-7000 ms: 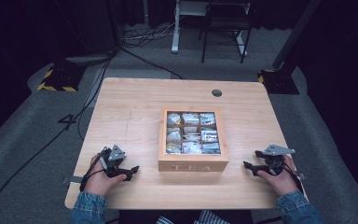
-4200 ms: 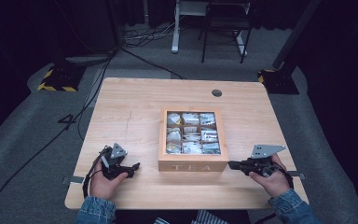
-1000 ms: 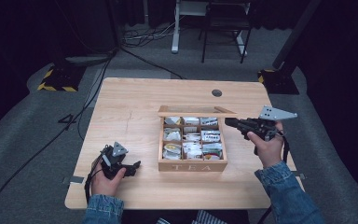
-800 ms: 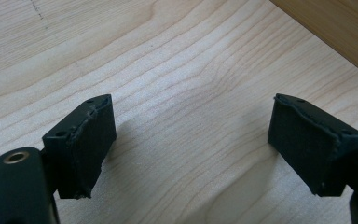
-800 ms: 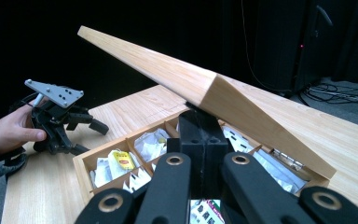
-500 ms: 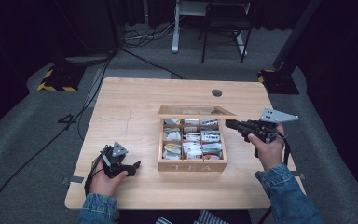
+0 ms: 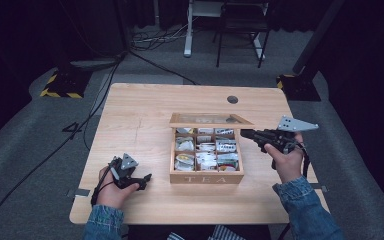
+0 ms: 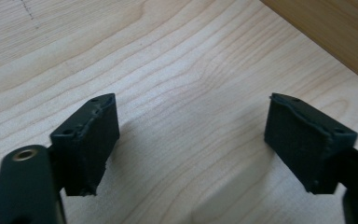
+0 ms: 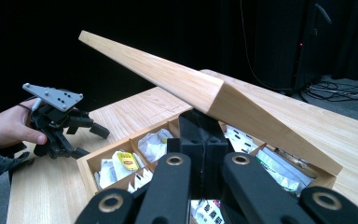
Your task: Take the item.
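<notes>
Right gripper view is showing the right gripper [image 9: 200, 135] with its two black jaws sitting pressed together under the corner of the lid [image 9: 205, 88], so the lid is resting propped on their tips and tilting up over the tea box [image 9: 91, 170]; whether they are pinching anything between them cannot be told. Under the raised lid, paper tea bags [image 9: 126, 161] are lying in the box's small compartments. High view is placing that gripper [image 7: 250, 134] at the right rear corner of the box [image 7: 206, 178], which is sitting near the middle of the table [image 7: 140, 110], its lid [image 7: 211, 120] lifted along the far edge. Left gripper view is looking down between the left gripper [image 8: 191, 140] jaws, which are standing wide apart with nothing between them, hovering just over bare tabletop. High view is showing that gripper [image 7: 142, 181] held low near the table's front edge, just left of the box and apart from it.
</notes>
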Action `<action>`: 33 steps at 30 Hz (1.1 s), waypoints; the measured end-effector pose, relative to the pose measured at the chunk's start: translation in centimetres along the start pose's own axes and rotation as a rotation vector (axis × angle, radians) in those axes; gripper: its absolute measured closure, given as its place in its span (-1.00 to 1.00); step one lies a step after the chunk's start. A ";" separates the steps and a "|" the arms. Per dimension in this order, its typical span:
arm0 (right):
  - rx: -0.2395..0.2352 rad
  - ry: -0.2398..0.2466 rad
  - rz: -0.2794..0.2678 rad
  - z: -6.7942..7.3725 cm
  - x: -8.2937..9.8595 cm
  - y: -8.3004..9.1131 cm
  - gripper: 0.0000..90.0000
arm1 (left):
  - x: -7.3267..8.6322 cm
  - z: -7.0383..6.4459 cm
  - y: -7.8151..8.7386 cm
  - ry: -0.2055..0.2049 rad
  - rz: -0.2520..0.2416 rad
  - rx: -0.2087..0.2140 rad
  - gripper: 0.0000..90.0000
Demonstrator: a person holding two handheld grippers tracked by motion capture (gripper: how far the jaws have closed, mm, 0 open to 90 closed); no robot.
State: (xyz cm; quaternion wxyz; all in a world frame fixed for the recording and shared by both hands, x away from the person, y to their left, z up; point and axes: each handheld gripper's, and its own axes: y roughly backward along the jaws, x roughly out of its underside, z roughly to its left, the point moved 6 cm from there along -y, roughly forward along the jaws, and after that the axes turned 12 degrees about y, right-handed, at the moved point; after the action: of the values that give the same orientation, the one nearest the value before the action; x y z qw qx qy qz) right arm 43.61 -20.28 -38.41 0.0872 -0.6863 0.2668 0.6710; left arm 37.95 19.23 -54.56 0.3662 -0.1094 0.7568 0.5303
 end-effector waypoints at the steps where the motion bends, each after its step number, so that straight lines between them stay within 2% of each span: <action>1: -0.002 0.001 0.001 0.0 0.0 0.0 1.00 | 0.1 0.0 0.2 0.010 0.004 0.001 -0.44; 2: -0.002 0.000 0.002 -0.1 -0.1 0.0 1.00 | 0.1 -0.1 0.5 0.024 0.015 0.000 -0.38; 4: -0.011 0.000 -0.003 -0.2 -0.2 0.0 1.00 | -0.1 -0.1 1.1 0.023 0.000 0.017 -0.36; 5: -0.014 0.001 -0.004 -0.3 -0.2 -0.1 1.00 | -0.4 -0.4 1.9 0.021 -0.016 0.040 -0.34; 6: -0.017 -0.002 -0.006 -0.4 -0.3 -0.1 1.00 | -0.4 -0.4 1.9 0.021 -0.016 0.040 -0.33; 7: -0.017 -0.004 -0.011 -0.5 -0.4 -0.1 1.00 | -0.6 -0.8 2.8 0.004 -0.021 0.052 -0.32; 8: -0.017 -0.004 -0.011 -0.5 -0.4 -0.1 1.00 | -0.6 -0.8 2.8 0.004 -0.021 0.052 -0.30; 11: -0.035 0.006 -0.021 -0.3 -0.8 -0.4 1.00 | -1.4 -1.5 4.7 -0.044 -0.025 0.057 -0.29; 14: -0.026 0.022 -0.004 -0.2 -0.8 -0.6 1.00 | -2.1 -1.8 5.6 -0.064 -0.035 0.058 -0.29; 17: -0.034 0.010 -0.014 -0.3 -0.8 -0.7 1.00 | -3.3 -2.3 6.4 -0.092 -0.051 0.066 -0.29; 18: -0.036 0.008 -0.013 -0.3 -0.8 -0.7 1.00 | -3.6 -2.6 6.6 -0.092 -0.055 0.076 -0.29; 20: -0.031 0.019 -0.006 -0.3 -0.9 -0.7 1.00 | -4.4 -3.1 6.9 -0.120 -0.066 0.089 -0.29; 23: -0.020 0.025 -0.003 -0.3 -1.1 -0.6 1.00 | -5.4 -4.5 7.1 -0.154 -0.074 0.150 -0.28; 27: -0.011 0.023 -0.001 -0.4 -1.1 -0.6 1.00 | -6.7 -5.8 7.3 -0.167 -0.098 0.223 -0.27; 32: -0.012 0.023 0.001 -0.3 -1.1 -0.5 1.00 | -7.5 -6.7 7.5 -0.168 -0.121 0.255 -0.26; 33: -0.012 0.023 0.001 -0.3 -1.1 -0.5 1.00 | -7.7 -7.0 7.4 -0.182 -0.121 0.261 -0.26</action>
State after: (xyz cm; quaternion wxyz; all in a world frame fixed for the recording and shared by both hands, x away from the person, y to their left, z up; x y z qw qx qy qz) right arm 44.13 -19.75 -37.47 0.0794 -0.6944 0.2641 0.6646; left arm 36.18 14.40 -42.85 0.4754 -0.0579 0.7751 0.4120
